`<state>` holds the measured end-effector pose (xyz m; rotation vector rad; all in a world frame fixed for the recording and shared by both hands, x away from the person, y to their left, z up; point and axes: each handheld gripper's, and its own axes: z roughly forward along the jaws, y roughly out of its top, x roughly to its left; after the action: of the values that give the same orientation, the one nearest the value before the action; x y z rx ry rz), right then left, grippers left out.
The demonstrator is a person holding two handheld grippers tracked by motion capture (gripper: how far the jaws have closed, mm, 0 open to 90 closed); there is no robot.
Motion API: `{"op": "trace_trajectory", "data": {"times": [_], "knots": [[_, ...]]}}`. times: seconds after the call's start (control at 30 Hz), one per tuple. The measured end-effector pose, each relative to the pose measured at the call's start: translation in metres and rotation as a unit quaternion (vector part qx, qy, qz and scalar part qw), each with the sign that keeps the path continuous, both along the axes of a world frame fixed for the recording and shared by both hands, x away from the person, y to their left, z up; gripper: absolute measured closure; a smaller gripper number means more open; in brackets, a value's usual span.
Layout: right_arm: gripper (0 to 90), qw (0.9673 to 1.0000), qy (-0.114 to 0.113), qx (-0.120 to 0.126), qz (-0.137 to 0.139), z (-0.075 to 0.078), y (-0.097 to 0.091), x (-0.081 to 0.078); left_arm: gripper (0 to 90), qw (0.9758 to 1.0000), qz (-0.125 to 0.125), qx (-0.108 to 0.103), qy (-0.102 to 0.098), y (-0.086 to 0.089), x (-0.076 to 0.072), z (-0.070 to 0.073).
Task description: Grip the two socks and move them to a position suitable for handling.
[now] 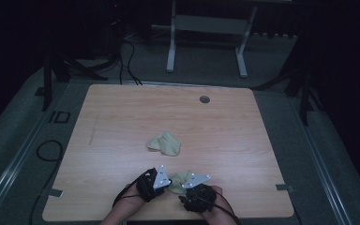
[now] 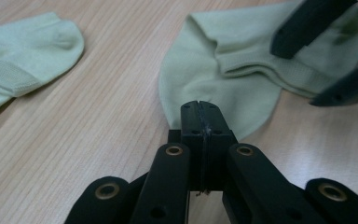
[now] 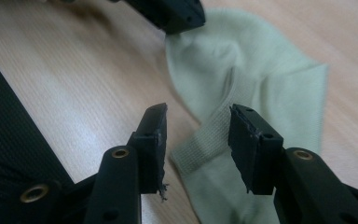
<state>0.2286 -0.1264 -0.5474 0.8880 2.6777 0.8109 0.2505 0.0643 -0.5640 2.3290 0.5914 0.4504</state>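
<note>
Left gripper (image 2: 199,108) jaws clench soft ribbed sock (image 2: 242,70); right gripper (image 3: 196,123) jaws released.

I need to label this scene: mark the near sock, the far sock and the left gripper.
near sock (image 2: 242,60): left gripper view, on its ribbed cuff fold.
far sock (image 1: 165,143): high view, on the middle of the bunched fabric.
left gripper (image 2: 200,116): left gripper view, at the closed fingertips by the near sock's edge.
</note>
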Motion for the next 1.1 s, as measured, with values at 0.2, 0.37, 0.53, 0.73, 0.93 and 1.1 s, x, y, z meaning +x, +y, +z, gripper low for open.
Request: {"op": "trace_trajectory", "data": {"times": [0.2, 0.37, 0.53, 0.73, 0.93, 1.1], "knots": [[69.7, 0.9996, -0.012, -0.023, 0.006, -0.004, 0.002, -0.002, 89.2, 0.9999, -0.005, -0.002, 0.013, 0.002, 0.003, -0.002], [84.0, 0.9996, -0.005, -0.027, 0.008, -0.001, 0.002, 0.000, 89.3, 0.9999, -0.005, -0.004, 0.008, 0.002, 0.004, -0.003], [84.8, 0.9999, -0.014, -0.006, 0.001, 0.016, -0.004, 0.001, 89.5, 0.9999, -0.012, 0.006, -0.001, 0.001, 0.003, -0.003], [84.7, 0.9987, -0.029, 0.029, -0.029, 0.041, -0.027, 0.006, 89.5, 0.9999, -0.015, 0.006, 0.000, 0.001, 0.003, -0.003], [84.6, 0.9960, -0.031, 0.050, -0.067, 0.050, -0.053, 0.012, 89.5, 0.9999, -0.015, 0.007, -0.001, 0.001, 0.003, -0.003], [84.6, 0.9937, -0.027, 0.052, -0.095, 0.046, -0.074, 0.015, 89.4, 0.9996, -0.019, 0.019, -0.008, -0.001, 0.003, -0.002]]}}
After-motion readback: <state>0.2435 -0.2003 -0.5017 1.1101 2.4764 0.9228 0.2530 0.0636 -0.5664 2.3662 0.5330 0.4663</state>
